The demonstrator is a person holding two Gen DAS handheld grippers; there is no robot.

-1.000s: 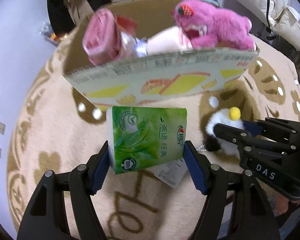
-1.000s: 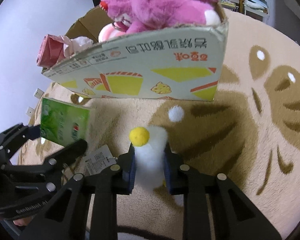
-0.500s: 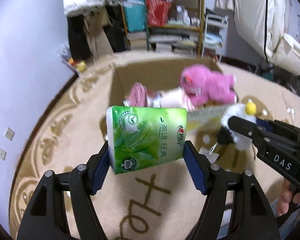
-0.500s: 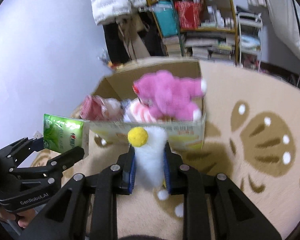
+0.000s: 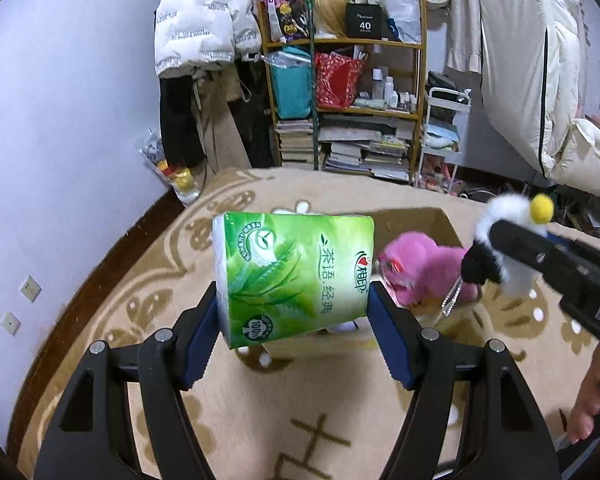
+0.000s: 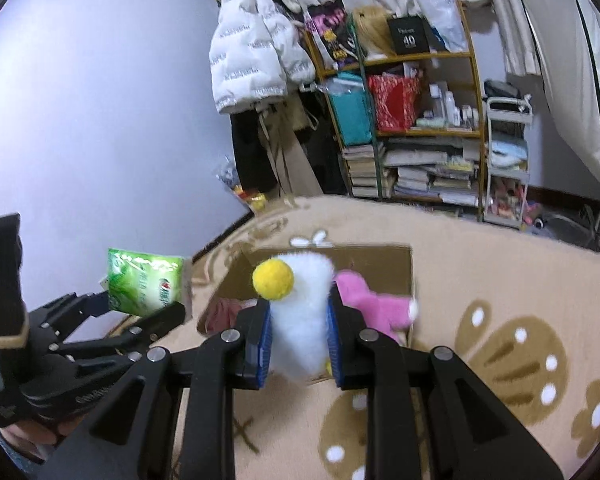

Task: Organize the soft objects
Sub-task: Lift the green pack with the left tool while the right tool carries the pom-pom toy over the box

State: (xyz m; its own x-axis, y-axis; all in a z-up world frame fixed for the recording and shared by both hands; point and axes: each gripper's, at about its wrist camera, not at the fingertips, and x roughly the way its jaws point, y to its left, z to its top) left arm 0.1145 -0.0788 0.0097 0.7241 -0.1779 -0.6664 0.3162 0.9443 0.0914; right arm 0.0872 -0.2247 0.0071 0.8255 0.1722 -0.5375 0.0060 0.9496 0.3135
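Grippers: your left gripper is clamping the tissue pack lengthwise above the cardboard box; your right gripper is squeezing the upright white plush, whose black end is showing only in the left view.

Left wrist view: taken from just behind the left gripper, looking forward along its fingers and slightly downward. The green tissue pack clamped between the jaws is seen very close and blocks much of the cardboard box ahead. The right gripper is seen right of the jaws.

Right wrist view: taken from just behind the right gripper, facing the same way. The white plush toy fills the gap between the jaws at close range. The left gripper is seen left of the jaws.

Shared by both views: the box, pink plush, beige rug, bookshelf and white puffer jacket far ahead.
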